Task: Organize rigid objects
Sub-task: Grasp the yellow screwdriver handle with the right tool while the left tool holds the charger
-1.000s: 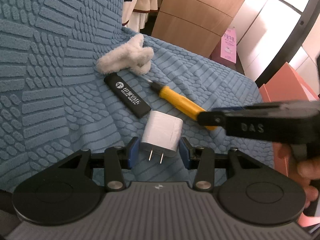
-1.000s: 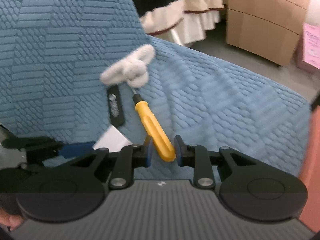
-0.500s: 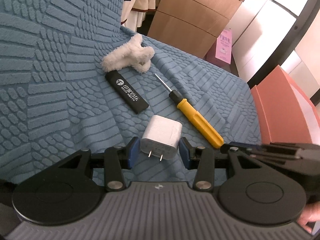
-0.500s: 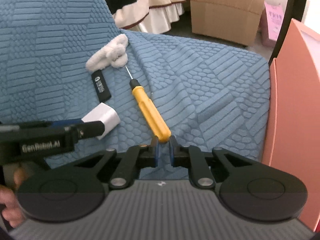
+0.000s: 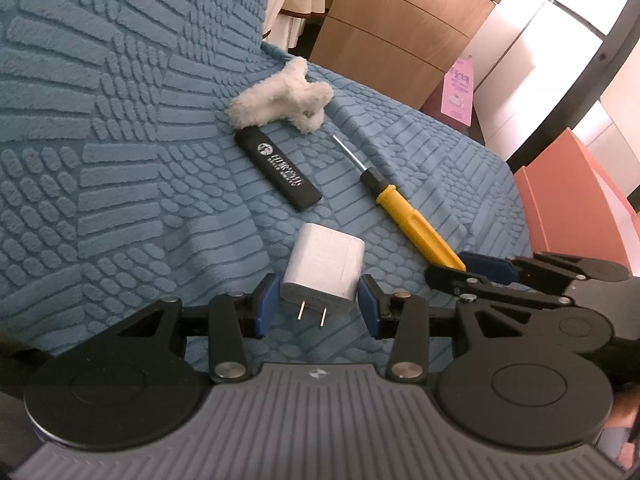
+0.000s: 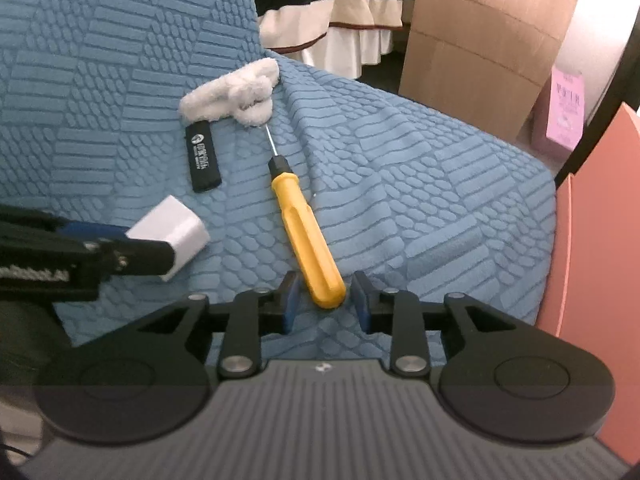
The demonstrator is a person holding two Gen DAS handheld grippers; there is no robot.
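A: Nearest things?
B: Left hand-held gripper (image 5: 318,306) is spread around the white charger (image 5: 323,270); right hand-held gripper (image 6: 325,300) is spread beside the yellow screwdriver (image 6: 306,236) handle, lower centre.
A: Farther?
B: Black lighter (image 5: 278,168), then fluffy clip (image 5: 282,98), on the blue sofa (image 5: 120,160).

A: What covers the seat?
B: A blue cloth cover (image 5: 120,168), matt, its raised blocks and ovals giving a rough embossed feel.
A: And the white charger (image 5: 324,268)?
B: Smooth white plastic, slightly satin, with two bright metal prongs at its near end.
A: The screwdriver (image 6: 304,236)?
B: Glossy yellow plastic handle, black collar, thin shiny metal shaft.
A: The black stick (image 5: 278,168) left of it?
B: Matt black plastic with pale printed lettering.
A: The fluffy clip (image 5: 280,98) at the far end?
B: White, woolly, rough pile.
A: Farther back?
B: A smooth wood-look cabinet (image 5: 400,28); on the right, a matt orange box (image 5: 576,200)
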